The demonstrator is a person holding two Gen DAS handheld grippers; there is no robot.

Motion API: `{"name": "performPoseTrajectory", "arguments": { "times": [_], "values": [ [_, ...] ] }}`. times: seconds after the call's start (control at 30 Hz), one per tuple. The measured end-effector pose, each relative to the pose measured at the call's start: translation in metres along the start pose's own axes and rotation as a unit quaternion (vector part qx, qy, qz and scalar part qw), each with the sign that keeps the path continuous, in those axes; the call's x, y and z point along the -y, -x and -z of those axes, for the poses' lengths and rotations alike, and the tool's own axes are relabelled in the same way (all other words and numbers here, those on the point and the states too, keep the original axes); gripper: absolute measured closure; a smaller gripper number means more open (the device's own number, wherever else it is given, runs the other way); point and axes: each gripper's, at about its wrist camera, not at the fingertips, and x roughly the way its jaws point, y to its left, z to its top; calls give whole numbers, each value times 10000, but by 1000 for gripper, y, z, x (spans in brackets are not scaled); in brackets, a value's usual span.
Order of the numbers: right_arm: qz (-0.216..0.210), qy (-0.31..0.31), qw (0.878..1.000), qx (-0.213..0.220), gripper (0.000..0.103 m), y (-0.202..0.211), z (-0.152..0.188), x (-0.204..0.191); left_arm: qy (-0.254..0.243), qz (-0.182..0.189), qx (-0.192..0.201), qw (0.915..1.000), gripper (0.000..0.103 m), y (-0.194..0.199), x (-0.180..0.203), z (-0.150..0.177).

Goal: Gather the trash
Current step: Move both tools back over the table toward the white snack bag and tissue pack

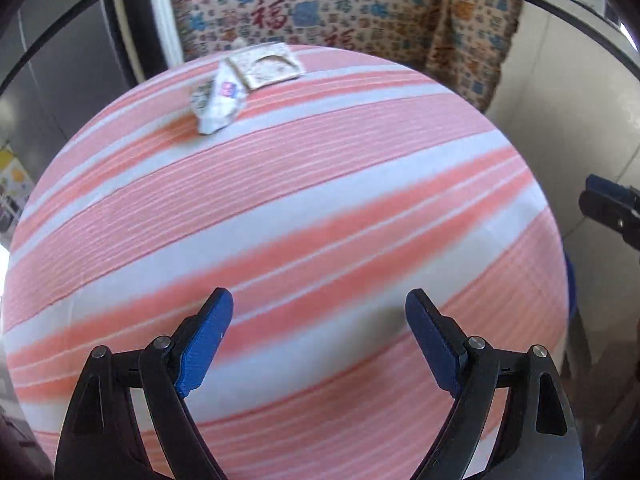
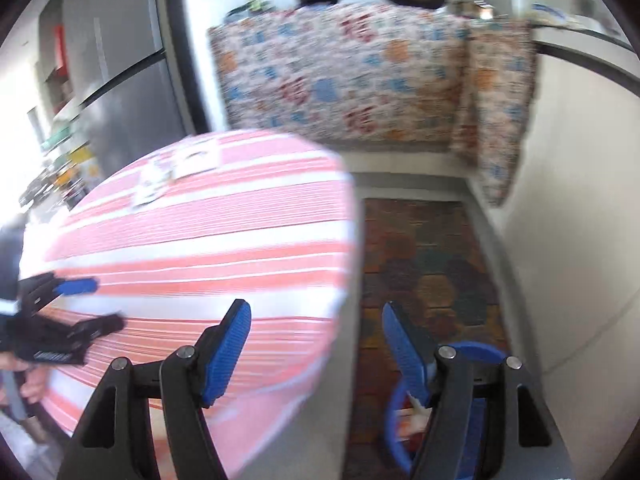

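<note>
Two trash pieces, a crumpled wrapper (image 1: 218, 100) and a flat packet (image 1: 269, 65), lie touching at the far edge of the striped tablecloth (image 1: 320, 208). Left gripper (image 1: 319, 340) hovers over the near side, fingers apart, empty. Right gripper (image 2: 316, 350) fingers also apart, empty, above the table edge with a blue bin (image 2: 476, 354) on the floor below.

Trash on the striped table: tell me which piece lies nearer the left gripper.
The crumpled white wrapper with the red-and-blue mark. The flat square packet lies behind it, at the table's far edge.
</note>
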Motion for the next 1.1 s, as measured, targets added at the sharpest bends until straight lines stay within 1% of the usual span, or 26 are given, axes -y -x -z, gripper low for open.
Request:
{"name": "performPoseTrajectory", "arguments": {
  "times": [0.07,0.13,0.23,0.3,0.33,0.4,0.5,0.57,0.63,0.77,0.87,0.93,1.0,1.03,1.1],
  "values": [
    [-238,82,9993,-258,33,-23,-10,-33,151,-131,9,9998,13,-6,-21,-3],
    [-260,206,9985,-429,33,-46,-20,-60,274,-222,33,9994,11,-10,-40,-6],
    [-143,453,9963,-721,33,-81,-30,-89,474,-365,75,9982,10,-10,-62,-8],
    [-79,548,9949,-839,33,-100,-36,-103,632,-474,111,9968,1,-10,-74,-6],
    [-53,581,9943,-896,31,-109,-39,-109,696,-502,154,9962,0,-12,-78,-4],
    [84,720,9941,-807,31,-116,-43,-120,724,-535,164,9958,0,-13,-80,-4],
    [110,621,9948,-796,30,-124,-50,-126,715,-541,164,9958,0,-14,-79,-6],
    [132,551,9959,-704,26,-131,-52,-127,714,-502,167,9960,0,-14,-80,-5],
    [156,542,9966,-594,25,-131,-51,-128,699,-469,169,9963,0,-12,-79,-5],
    [161,540,9966,-607,25,-133,-51,-129,677,-438,166,9966,0,-12,-79,-6],
    [156,539,9966,-609,25,-133,-51,-129,598,-363,83,9975,1,-10,-81,-11],
    [158,541,9966,-609,25,-133,-51,-129,684,-263,179,9972,1,-5,-84,-20],
    [172,553,9965,-609,25,-132,-51,-129,744,-85,212,9970,1,-4,-84,-37],
    [175,554,9964,-611,25,-134,-52,-129,717,26,188,9972,1,-6,-82,-49],
    [175,555,9964,-612,25,-135,-52,-129,582,102,194,9981,1,-15,-75,-71]
  ]
}}
